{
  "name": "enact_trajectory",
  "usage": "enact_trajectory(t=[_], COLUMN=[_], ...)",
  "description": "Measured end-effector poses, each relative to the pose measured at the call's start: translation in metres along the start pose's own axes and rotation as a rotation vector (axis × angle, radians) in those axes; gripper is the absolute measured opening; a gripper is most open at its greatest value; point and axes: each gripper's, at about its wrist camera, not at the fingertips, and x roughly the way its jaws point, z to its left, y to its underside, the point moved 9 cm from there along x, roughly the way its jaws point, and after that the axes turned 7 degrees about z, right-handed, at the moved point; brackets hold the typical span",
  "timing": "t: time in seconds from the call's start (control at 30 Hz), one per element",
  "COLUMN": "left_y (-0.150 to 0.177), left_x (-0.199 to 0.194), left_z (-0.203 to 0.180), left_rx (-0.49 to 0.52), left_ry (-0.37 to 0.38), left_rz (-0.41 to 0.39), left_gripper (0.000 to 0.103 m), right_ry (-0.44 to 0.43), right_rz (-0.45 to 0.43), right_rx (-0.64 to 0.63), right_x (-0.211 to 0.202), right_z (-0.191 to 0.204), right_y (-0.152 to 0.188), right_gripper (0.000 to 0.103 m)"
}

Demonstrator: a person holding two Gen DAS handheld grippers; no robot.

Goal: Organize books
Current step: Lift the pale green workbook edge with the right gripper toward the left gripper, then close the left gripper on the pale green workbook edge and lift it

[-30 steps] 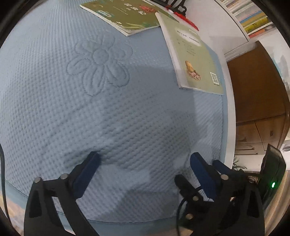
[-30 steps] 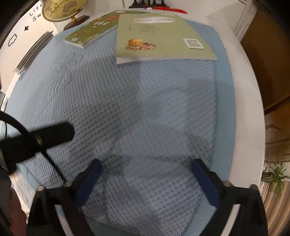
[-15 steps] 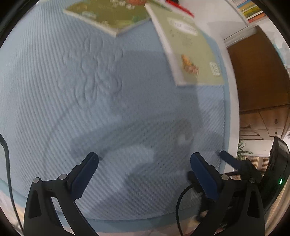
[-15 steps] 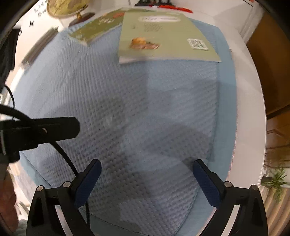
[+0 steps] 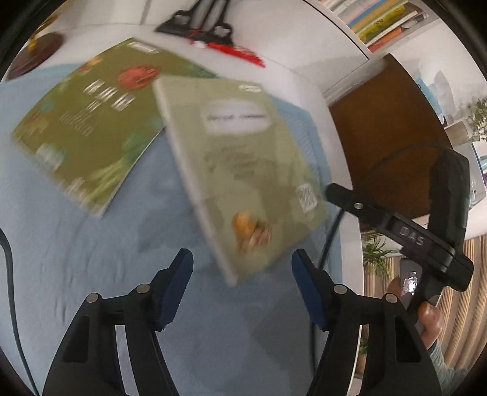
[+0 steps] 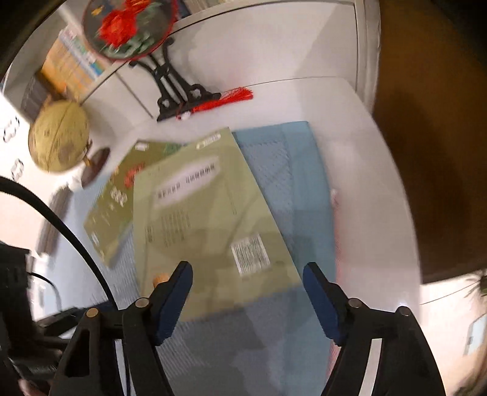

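Within a second both grippers have closed in on the books. The dark green book (image 5: 88, 128) lies leftmost on the blue mat (image 5: 76, 259); the pale book (image 5: 237, 170) overlaps it. The left gripper (image 5: 240, 271) and right gripper (image 6: 248, 281) stand released, empty. Beyond the mat's right border, bare counter (image 6: 365, 182) leaves approach room.

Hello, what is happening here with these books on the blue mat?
A person holds a gripper in each hand above a blue mat where two books lie. Both the left gripper and the right gripper are open and hold nothing. Both point at the pale green book, which partly overlaps the darker green book. Neither book is grasped yet. A globe and a fan ornament on a stand are behind.
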Motion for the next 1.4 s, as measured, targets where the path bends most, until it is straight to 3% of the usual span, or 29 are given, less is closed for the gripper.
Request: enact_trajectory(t=[0.17, 0.27, 0.33, 0.43, 0.67, 0.8, 0.9, 1.03, 1.13, 1.3, 1.37, 1.4], left_y=[-0.042, -0.052, -0.054, -0.050, 0.005, 0.062, 0.097, 0.112, 0.109, 0.104, 0.104, 0.108], left_x=[0.022, 0.031, 0.031, 0.028, 0.019, 0.015, 0.011, 0.006, 0.008, 0.012, 0.011, 0.008], left_z=[0.011, 0.018, 0.018, 0.020, 0.017, 0.008, 0.010, 0.020, 0.017, 0.008, 0.010, 0.016], left_rx=[-0.048, -0.062, -0.063, -0.061, -0.033, -0.001, -0.025, -0.097, -0.078, -0.024, -0.035, -0.052], left_ry=[-0.011, -0.020, -0.012, 0.010, 0.107, 0.124, 0.103, 0.072, 0.043, -0.017, 0.008, 0.032], left_rz=[-0.011, -0.022, -0.027, -0.035, 0.043, 0.102, 0.097, 0.061, 0.041, 0.007, -0.003, -0.005], left_gripper=[0.064, 0.064, 0.064, 0.064, 0.064, 0.064, 0.064, 0.048, 0.046, 0.046, 0.046, 0.046], right_ry=[-0.035, -0.020, -0.058, -0.018, -0.086, -0.125, -0.163, -0.190, -0.205, -0.371, -0.510, -0.640], right_rz=[0.034, 0.009, 0.068, 0.066, 0.131, 0.191, 0.208, 0.183, 0.154, 0.182, 0.174, 0.171], right_rx=[-0.011, -0.035, -0.052, -0.102, -0.116, -0.151, -0.166, -0.117, -0.092, -0.002, 0.038, 0.068], right_x=[0.029, 0.043, 0.059, 0.064, 0.047, 0.032, 0.020, 0.016, 0.019, 0.009, -0.007, -0.020], right_z=[0.001, 0.005, 0.012, 0.019, 0.010, 0.006, 0.003, -0.001, 0.000, 0.002, 0.005, 0.010], right_y=[-0.034, -0.059, -0.061, -0.060, -0.005, 0.052, 0.089, 0.102, 0.098, 0.099, 0.096, 0.094], right_gripper=[0.055, 0.055, 0.051, 0.051, 0.052, 0.052, 0.052, 0.052, 0.052, 0.052, 0.052, 0.052])
